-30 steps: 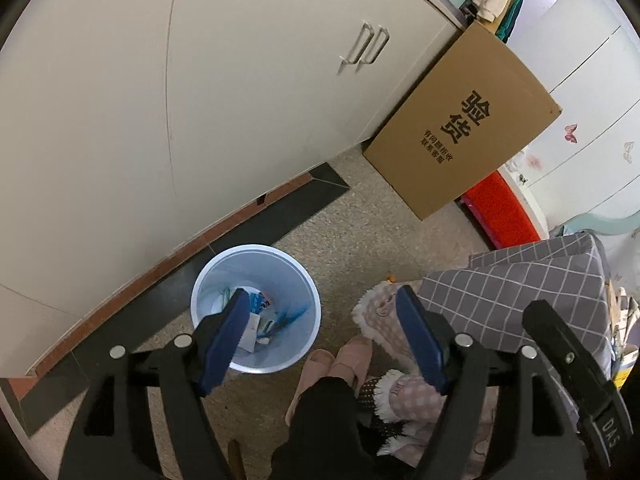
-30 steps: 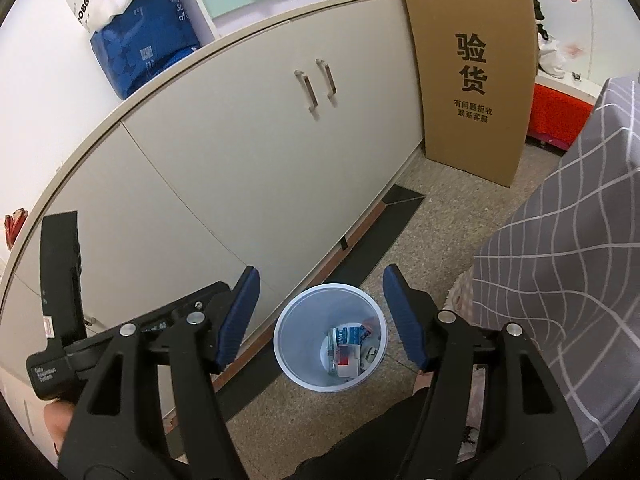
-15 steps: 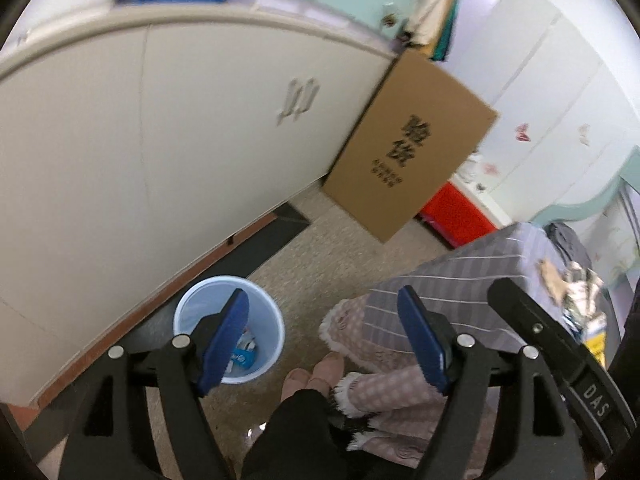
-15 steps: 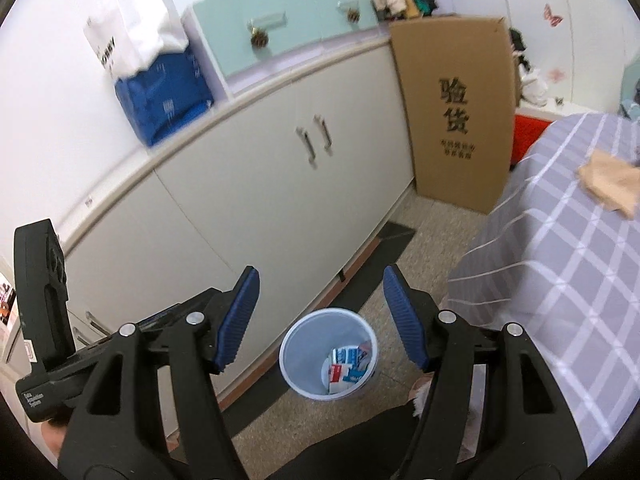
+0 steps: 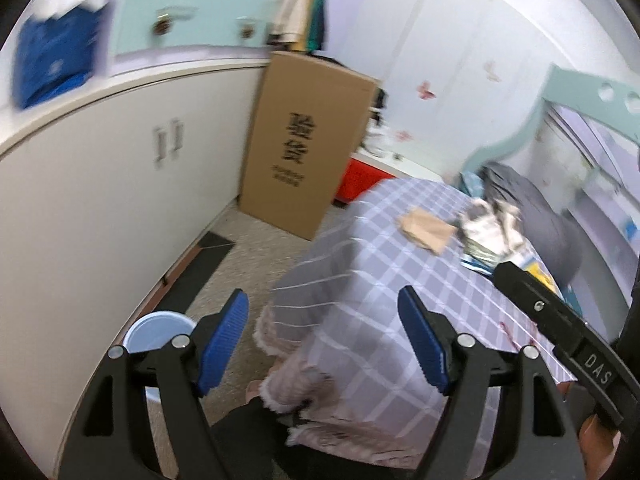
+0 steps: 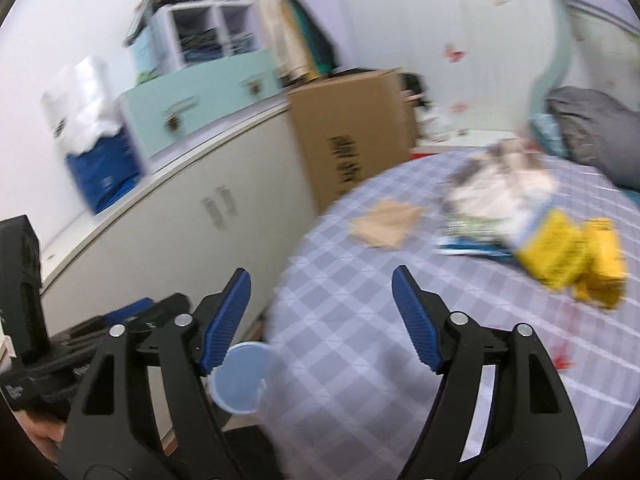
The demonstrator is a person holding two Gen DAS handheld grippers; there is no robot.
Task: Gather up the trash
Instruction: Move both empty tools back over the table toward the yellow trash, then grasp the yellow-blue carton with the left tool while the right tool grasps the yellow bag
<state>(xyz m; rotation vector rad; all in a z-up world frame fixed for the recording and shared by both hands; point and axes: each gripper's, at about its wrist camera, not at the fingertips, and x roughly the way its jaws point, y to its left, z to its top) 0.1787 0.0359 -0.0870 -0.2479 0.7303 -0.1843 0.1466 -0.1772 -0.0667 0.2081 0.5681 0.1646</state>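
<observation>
My left gripper (image 5: 322, 312) is open with nothing between its blue pads, raised over the near corner of a table under a lilac checked cloth (image 5: 400, 280). My right gripper (image 6: 322, 292) has its jaws opening, also with nothing between them, above the same cloth (image 6: 360, 300). On the table lie a brown paper scrap (image 5: 426, 228) (image 6: 386, 220), crumpled printed wrappers (image 5: 488, 228) (image 6: 500, 196) and yellow packaging (image 6: 572, 256). The pale blue trash bin (image 5: 156, 332) (image 6: 244, 376) stands on the floor below left, beside the table.
White cabinets (image 5: 100, 200) run along the left. A tall cardboard box (image 5: 304, 144) leans at their far end, with a red box (image 5: 360, 176) beside it. A grey bundle (image 5: 540, 208) lies at the table's far side. A blue and white bag (image 6: 96, 160) sits on the cabinet top.
Both grippers rose and swung right, from over the bin on the floor to the table. The bin slid to the lower left of both views. The right jaws widened a little.
</observation>
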